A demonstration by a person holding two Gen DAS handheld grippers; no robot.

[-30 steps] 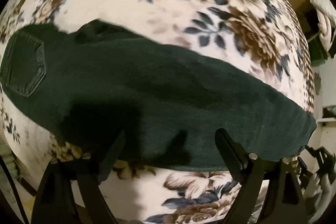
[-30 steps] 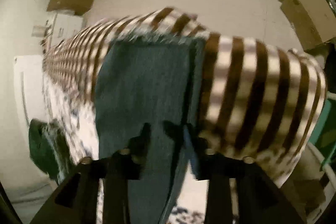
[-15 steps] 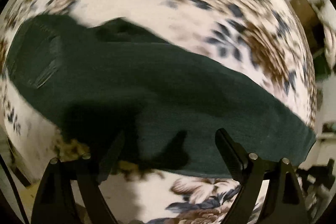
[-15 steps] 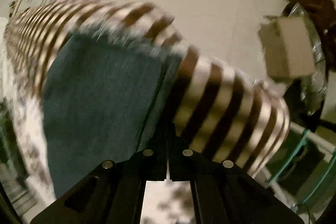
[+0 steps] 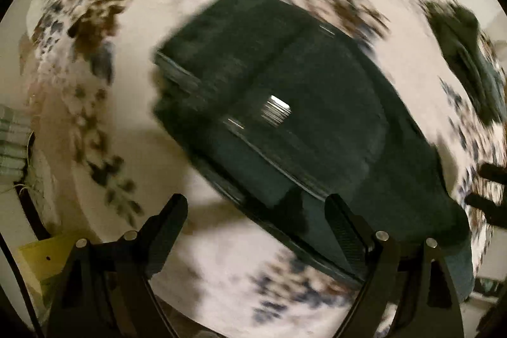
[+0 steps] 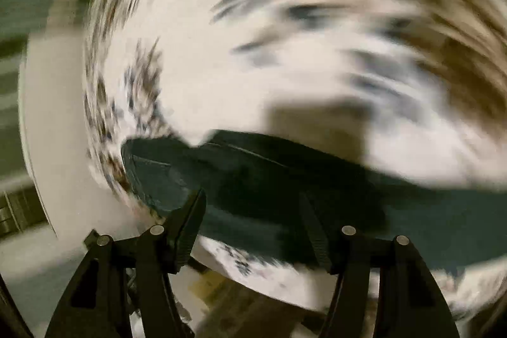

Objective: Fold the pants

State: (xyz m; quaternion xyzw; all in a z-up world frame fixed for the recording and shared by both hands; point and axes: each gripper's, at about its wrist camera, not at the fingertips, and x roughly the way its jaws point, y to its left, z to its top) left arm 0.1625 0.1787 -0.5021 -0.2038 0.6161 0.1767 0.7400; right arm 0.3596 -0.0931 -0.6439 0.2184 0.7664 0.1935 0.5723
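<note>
Dark green pants (image 5: 301,122) lie folded over on a floral bedspread (image 5: 104,122), with a white label showing near the waist. My left gripper (image 5: 256,208) is open and empty, just above the near edge of the pants. In the right wrist view the pants (image 6: 317,189) stretch across the lower frame. My right gripper (image 6: 250,205) is open and empty over them. Both views are motion-blurred.
Another dark garment (image 5: 465,59) lies on the bedspread at the far right. The bed's edge (image 6: 57,179) and the floor beyond it show at the left of the right wrist view. A yellow object (image 5: 47,255) sits below the bed at lower left.
The right gripper was shut on the pant leg end over the striped bed edge; now it is open. The pants now lie folded over. Both views have swung sharply.
</note>
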